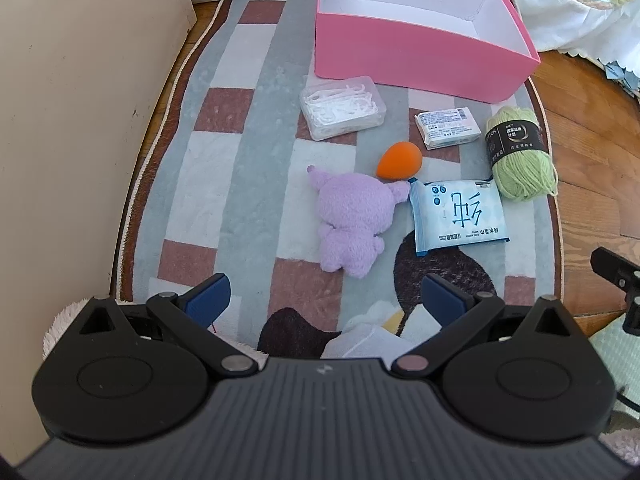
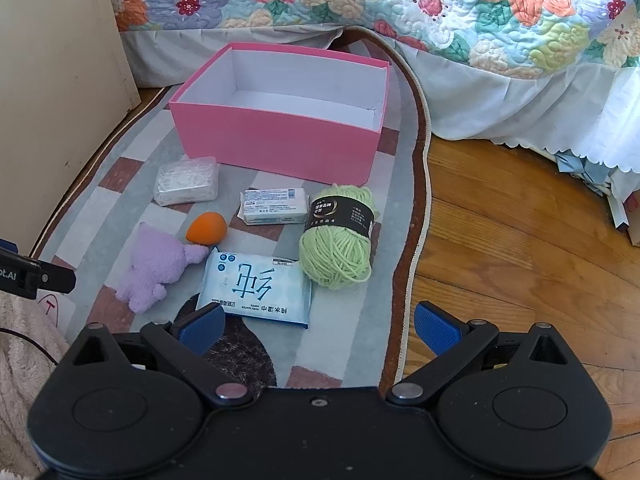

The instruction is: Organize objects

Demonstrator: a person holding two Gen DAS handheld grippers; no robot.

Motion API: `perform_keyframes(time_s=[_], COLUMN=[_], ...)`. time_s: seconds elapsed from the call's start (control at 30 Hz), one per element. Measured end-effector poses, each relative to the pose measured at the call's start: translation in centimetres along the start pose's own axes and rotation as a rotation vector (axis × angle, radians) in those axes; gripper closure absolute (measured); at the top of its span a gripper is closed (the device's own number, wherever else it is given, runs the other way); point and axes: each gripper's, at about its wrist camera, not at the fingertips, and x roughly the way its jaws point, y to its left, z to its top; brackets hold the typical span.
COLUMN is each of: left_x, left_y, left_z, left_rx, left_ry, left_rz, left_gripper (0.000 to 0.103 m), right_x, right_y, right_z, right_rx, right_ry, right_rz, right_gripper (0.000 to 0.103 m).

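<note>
An empty pink box (image 1: 416, 60) (image 2: 280, 140) stands on the rug. In front of it lie a clear box of floss picks (image 1: 342, 106) (image 2: 186, 180), a white soap packet (image 1: 447, 127) (image 2: 275, 206), an orange sponge egg (image 1: 400, 160) (image 2: 206, 228), a purple plush toy (image 1: 352, 220) (image 2: 156, 268), a blue wet-wipes pack (image 1: 458, 216) (image 2: 256, 284) and a green yarn ball (image 1: 520, 156) (image 2: 340, 240). My left gripper (image 1: 326, 300) is open and empty, short of the plush. My right gripper (image 2: 318, 324) is open and empty, just short of the wipes.
A patterned rug (image 1: 248, 184) (image 2: 120, 184) covers wood floor (image 2: 520, 260). A cream cabinet side (image 1: 80, 100) (image 2: 60, 100) stands at the left. A bed with floral quilt (image 2: 400, 4) runs along the back and right.
</note>
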Motion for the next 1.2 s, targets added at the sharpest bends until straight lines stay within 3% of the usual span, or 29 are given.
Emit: perform_keyframes(time_s=[0.57,0.87,1.07,1.2], left_x=[-0.2,-1.6,-3.2,-3.1], left_y=[-0.4,-0.5,-1.9,-3.2], left_z=[-0.1,0.2,1.3,2.4], left_rx=[0.013,-0.039,-0.017,0.01], left_ry=[0.007,-0.058,-0.136,-0.171], left_rz=[0.007,-0.013,-0.005,0.002], left_gripper=[0.0,0.0,0.0,0.0], right_x=[0.2,-0.2,-0.9,-1.5], right_y=[-0.3,-0.6,-0.3,-1.2], right_z=[-0.2,0.2,1.0,1.2], right_rx=[0.008,0.013,-0.13,-0.142], right_ry=[0.007,-0.009,-0.132,-0.244], right_rz=[0.021,0.015,0.039,0.137], right_gripper=[0.001,0.001,0.001,0.001])
